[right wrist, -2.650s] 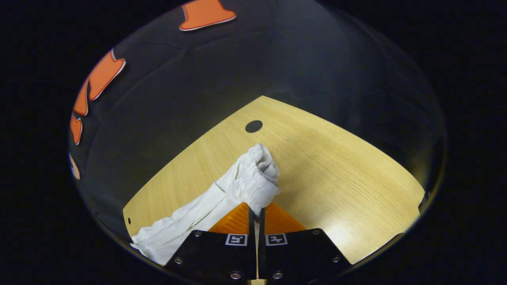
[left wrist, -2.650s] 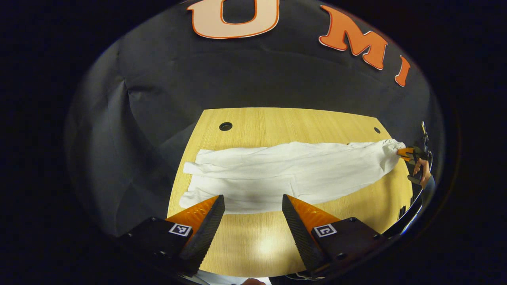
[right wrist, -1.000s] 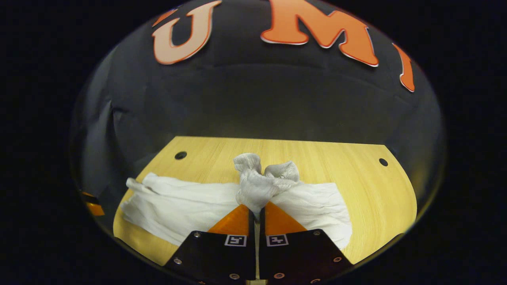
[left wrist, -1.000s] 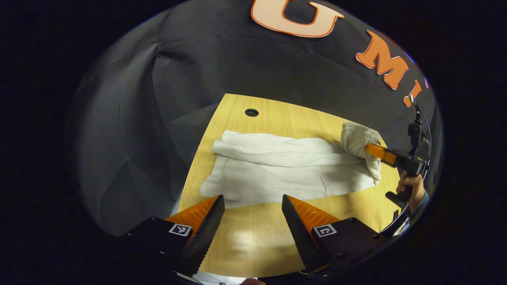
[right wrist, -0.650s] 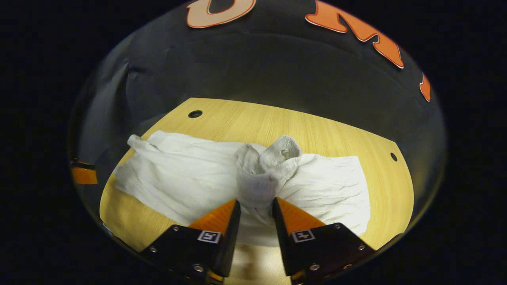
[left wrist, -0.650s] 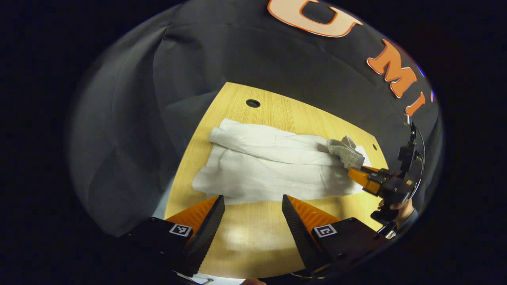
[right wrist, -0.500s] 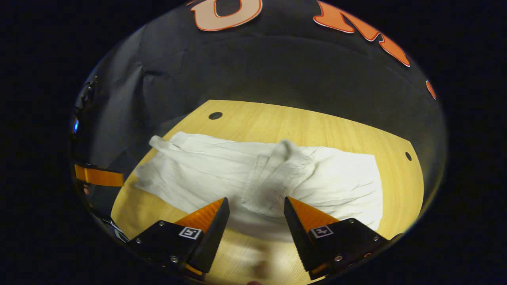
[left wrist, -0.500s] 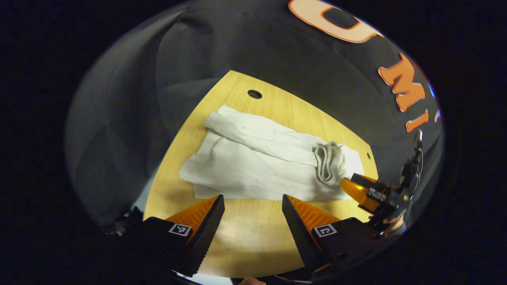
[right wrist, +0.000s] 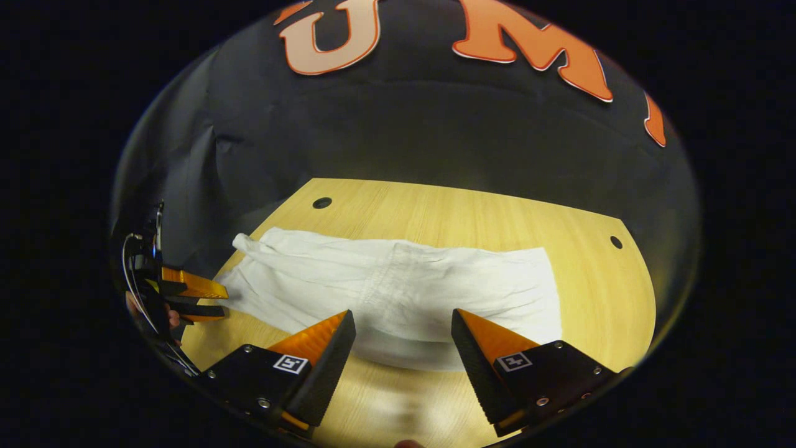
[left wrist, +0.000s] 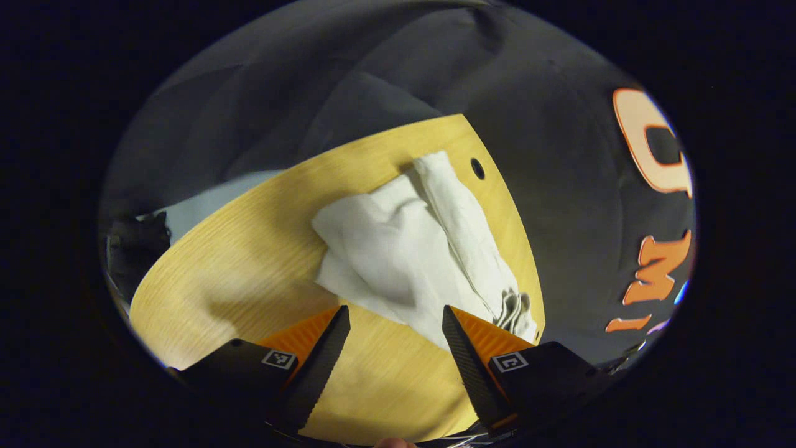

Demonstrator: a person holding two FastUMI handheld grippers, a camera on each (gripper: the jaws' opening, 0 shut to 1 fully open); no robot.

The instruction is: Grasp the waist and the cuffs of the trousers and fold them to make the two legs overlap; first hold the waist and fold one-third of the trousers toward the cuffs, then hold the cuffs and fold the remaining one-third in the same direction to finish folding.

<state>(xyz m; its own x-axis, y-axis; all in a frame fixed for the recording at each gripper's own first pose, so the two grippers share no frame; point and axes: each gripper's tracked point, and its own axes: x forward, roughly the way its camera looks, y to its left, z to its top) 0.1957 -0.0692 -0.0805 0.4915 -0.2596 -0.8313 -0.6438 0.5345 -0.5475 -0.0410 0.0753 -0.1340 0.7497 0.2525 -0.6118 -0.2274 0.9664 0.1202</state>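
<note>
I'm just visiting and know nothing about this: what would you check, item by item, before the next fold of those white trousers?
1. Waist third of the white cloth trousers folded over toward the cuffs: ok, the waistband lies across the middle.
2. Right gripper has let go: ok, jaws apart, nothing between them.
3. Left gripper ready to grasp: ok, jaws apart near the cuff end.
4. Cuffs lying flat and aligned: not ok, rumpled.
5. Trousers fully on the wooden table: ok.
</note>
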